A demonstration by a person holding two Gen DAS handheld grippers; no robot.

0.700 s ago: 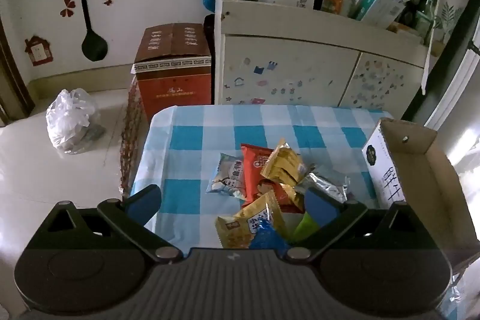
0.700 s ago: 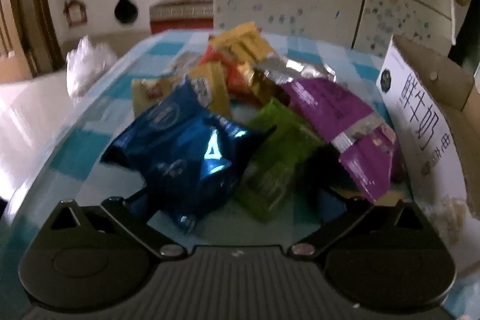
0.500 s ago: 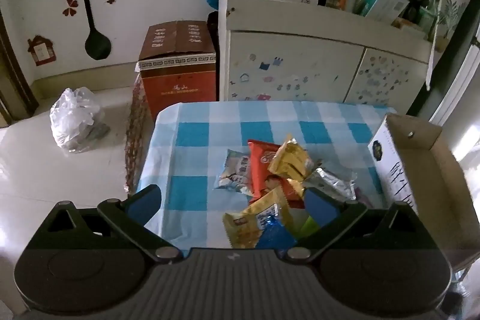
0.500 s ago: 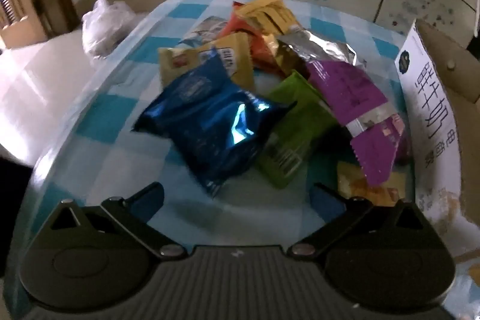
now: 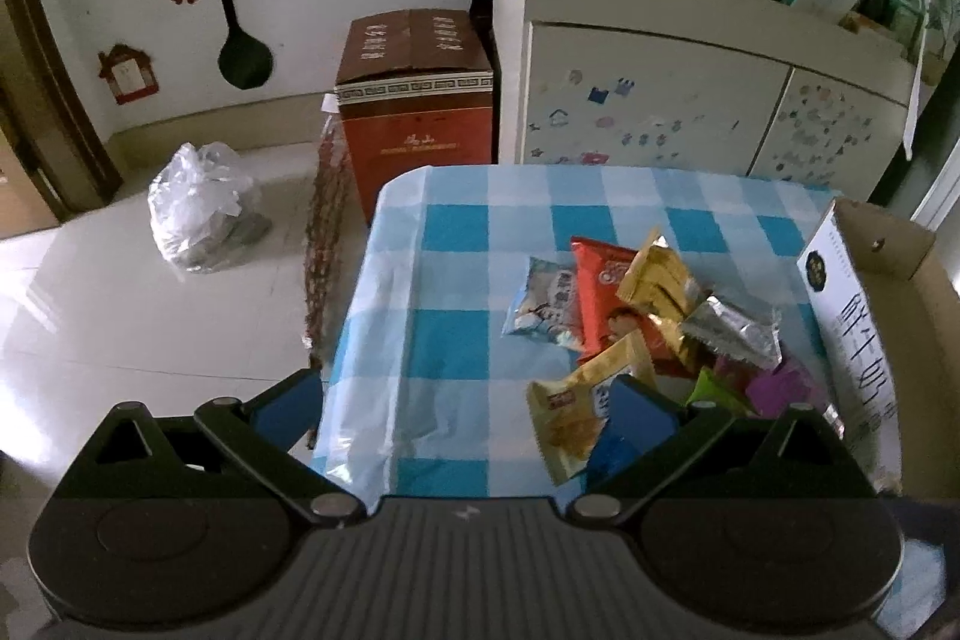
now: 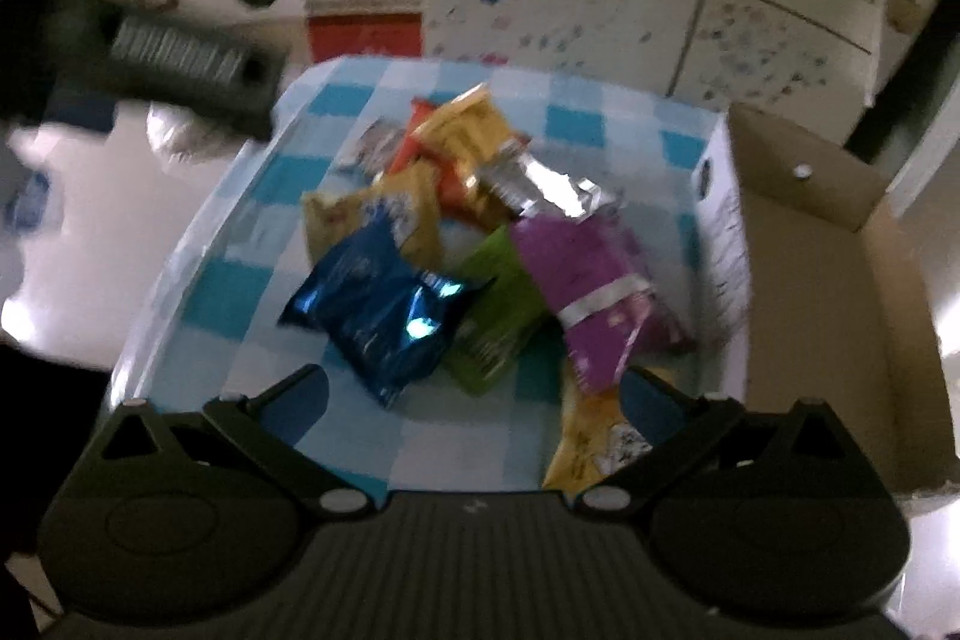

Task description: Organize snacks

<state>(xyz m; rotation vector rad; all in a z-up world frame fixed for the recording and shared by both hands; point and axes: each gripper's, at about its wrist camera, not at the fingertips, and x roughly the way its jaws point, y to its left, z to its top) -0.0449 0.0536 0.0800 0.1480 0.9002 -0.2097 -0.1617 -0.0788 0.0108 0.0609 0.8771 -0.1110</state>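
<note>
Both tools have pulled up and back from the snack pile since the earlier frames. The right tool (image 6: pixel 474 397), which had its pads low around the blue packet (image 6: pixel 375 304), now hangs above the near edge of the tabletop (image 6: pixel 210 292), jaws spread wide and holding nothing; its view is blurred. The blue packet lies free at the near side of the pile, partly over the green packet (image 6: pixel 495 316), with the purple packet (image 6: pixel 591 280) beside it toward the cardboard box (image 6: pixel 840 280) on the right edge. A yellow packet (image 6: pixel 591 445) shows under the right pad.

The left tool (image 5: pixel 462 409) is also wide open and empty, hovering past the tabletop's near left corner. Its view takes in more of the floor than before, so the pile sits further right: the pale packet (image 5: pixel 543 304), red packet (image 5: pixel 606 298), gold packet (image 5: pixel 657 277) and silver packet (image 5: pixel 735 331) lie heaped near the middle of the checked cloth.
</note>
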